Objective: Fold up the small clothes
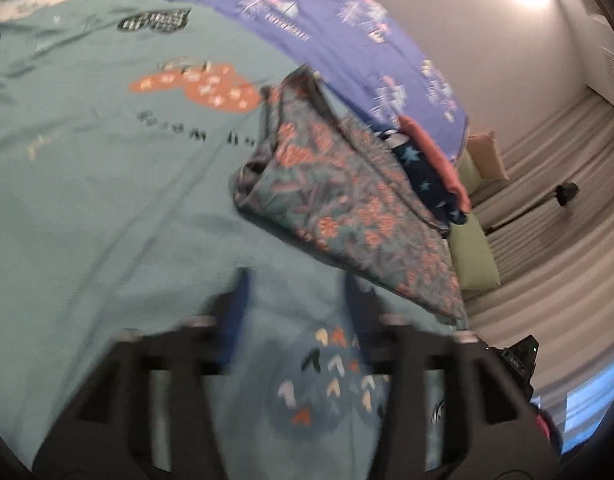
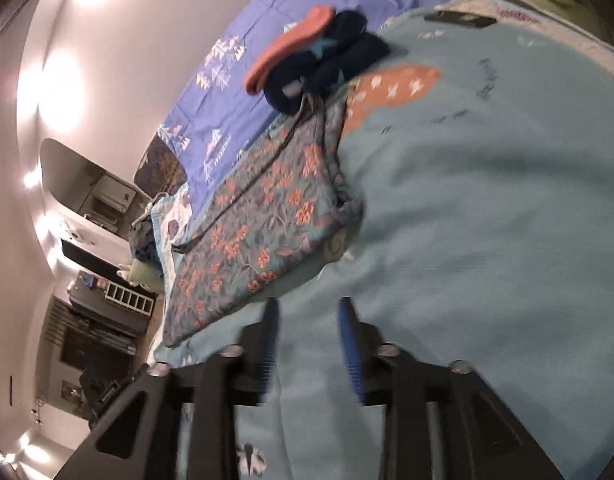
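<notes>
Floral garment (image 1: 347,200) lies folded flat on the teal bedspread (image 1: 107,200), just ahead of both grippers. Looks like thin, soft, light fabric, so it should drape and slide if lifted by 1 layer; best to pinch all layers at the near corners. Its long axis runs from its near edge away toward the navy star-print clothes (image 2: 331,64) and coral piece (image 2: 283,56) just beyond its far end. Left gripper (image 1: 295,300) jaws apart, nothing between. Right gripper (image 2: 307,328) jaws apart, empty, over bare bedspread.
</notes>
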Demonstrator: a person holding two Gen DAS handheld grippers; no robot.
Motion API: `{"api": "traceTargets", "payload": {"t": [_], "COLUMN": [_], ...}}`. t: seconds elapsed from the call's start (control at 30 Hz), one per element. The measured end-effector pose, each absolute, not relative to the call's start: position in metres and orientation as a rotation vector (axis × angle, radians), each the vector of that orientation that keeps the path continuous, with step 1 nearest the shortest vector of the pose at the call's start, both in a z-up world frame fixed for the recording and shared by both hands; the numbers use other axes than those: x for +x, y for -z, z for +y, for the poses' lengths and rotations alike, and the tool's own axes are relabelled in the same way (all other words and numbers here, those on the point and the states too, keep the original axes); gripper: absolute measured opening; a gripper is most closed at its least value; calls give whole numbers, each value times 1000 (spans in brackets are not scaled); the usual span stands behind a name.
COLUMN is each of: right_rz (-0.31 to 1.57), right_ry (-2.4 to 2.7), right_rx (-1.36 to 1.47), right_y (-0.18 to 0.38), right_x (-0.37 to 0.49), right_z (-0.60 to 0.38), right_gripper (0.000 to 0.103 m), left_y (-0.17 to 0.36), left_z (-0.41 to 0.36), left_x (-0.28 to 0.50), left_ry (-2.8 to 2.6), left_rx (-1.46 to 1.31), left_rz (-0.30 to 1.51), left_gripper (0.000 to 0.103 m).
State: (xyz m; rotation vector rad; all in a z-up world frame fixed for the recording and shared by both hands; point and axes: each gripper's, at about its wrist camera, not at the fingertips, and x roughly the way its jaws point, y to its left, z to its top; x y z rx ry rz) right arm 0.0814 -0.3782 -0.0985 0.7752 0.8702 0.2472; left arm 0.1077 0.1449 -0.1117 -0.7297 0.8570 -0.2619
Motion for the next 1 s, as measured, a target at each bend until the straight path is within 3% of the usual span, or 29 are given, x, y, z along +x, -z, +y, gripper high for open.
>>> {"api": "traceTargets", "payload": {"t": [0.33,0.47,0.5,0.53,0.57,0.6,0.77,1.0], "right_rz": [813,782,771,774,790,818,820,798], "right_ry": [-211,-193,-190,-191,-197,-201,-271,-321], "right_rx": [780,799,811,807,784,775,935,793], "right_y": [106,111,112,112,112,115,118,63], "right_x": [161,179,182,185,190,195,186,127], "right_z": [-347,-346,-346,-346,-344,-344,-360,-356], "right_gripper": [72,73,69,52,37,9,7,7], "left_y": [123,125,126,126,125,128,109,53], "left_z": [119,122,121,120,119,118,122,115], "left_x": [169,187,191,193,196,199,184,114], "left_ry": [278,276,277,279,277,276,307,398], "left_rx": [-790,-840,-843,-840,-824,-812,-813,-662], "left_rz": [829,809,807,805,808,829,787,765], "left_gripper": [59,59,59,53,21,12,11,11]}}
